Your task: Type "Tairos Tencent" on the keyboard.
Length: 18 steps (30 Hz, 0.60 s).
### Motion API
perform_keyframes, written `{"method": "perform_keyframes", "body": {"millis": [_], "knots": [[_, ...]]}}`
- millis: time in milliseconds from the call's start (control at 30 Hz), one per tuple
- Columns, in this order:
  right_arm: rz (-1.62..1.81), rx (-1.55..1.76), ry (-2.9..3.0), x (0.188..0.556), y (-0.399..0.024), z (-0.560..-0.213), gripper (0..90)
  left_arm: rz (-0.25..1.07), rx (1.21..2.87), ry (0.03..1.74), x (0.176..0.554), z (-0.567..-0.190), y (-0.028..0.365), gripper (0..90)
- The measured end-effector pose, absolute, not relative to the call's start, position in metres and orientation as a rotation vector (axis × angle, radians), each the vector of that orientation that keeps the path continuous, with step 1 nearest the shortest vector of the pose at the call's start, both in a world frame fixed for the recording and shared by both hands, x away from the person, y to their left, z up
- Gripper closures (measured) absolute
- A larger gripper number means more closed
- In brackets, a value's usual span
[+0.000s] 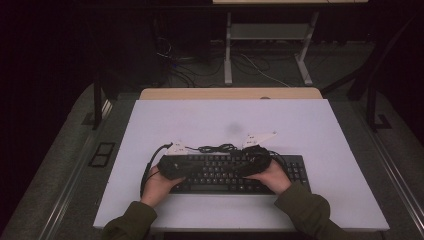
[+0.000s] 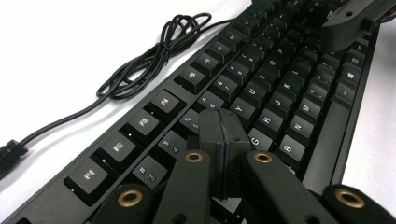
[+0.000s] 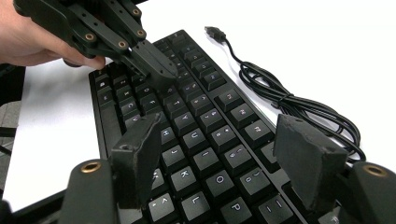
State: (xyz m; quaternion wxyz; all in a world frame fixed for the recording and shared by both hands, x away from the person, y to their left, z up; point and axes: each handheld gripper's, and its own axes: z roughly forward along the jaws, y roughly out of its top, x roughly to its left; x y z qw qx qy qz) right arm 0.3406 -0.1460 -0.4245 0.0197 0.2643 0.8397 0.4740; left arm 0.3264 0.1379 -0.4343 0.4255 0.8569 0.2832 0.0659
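Keyboard [image 2: 261,88] | left gripper [image 2: 223,126] closed | right gripper [image 3: 224,158] open above keys

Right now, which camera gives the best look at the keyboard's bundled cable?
The left gripper view: the bundled cable lies whole on the white table beside the keyboard. The right gripper view shows its coil and USB plug. The high view shows a small dark tangle.
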Motion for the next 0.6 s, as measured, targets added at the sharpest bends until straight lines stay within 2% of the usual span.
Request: {"method": "perform_keyframes", "body": {"millis": [600], "knots": [[1.47,0.819,2.601,0.3403,-0.1451,-0.4247,31.8,0.163,2.157,0.711,0.3269,-0.437,0.1364,89.0]]}}
